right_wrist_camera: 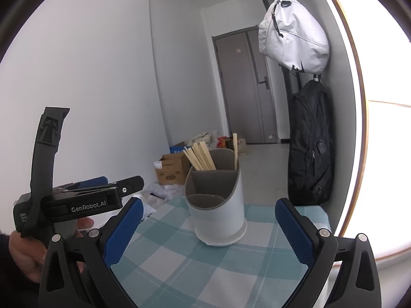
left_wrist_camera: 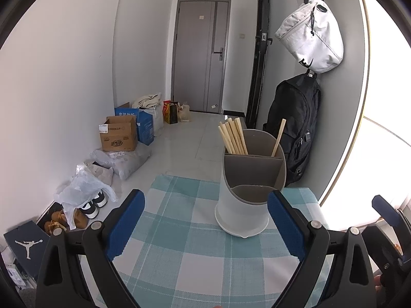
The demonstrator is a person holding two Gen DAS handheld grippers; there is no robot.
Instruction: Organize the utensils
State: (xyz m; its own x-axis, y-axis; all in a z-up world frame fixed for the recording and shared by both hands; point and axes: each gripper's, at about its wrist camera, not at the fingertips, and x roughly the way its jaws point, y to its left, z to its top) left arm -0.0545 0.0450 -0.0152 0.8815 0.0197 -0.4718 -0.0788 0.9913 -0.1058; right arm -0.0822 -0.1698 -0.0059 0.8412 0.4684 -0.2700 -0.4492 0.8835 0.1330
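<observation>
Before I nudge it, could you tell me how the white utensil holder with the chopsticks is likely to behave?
The utensil holder looks tall and narrow, so a high push may tip it. It appears to be thin plastic with only chopsticks inside, so it is probably light. On the checked tablecloth it may drag the fabric rather than slide.

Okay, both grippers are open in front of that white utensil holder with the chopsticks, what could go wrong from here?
1. The single wooden chopstick stands apart in the right rear compartment, while the bundle of wooden chopsticks leans in the left one; gripping it near the tip may lever it out crookedly.
2. The tall white utensil holder with grey dividers stands on the teal checked tablecloth; a sideways nudge from the left gripper or right gripper might tip or slide it.
</observation>
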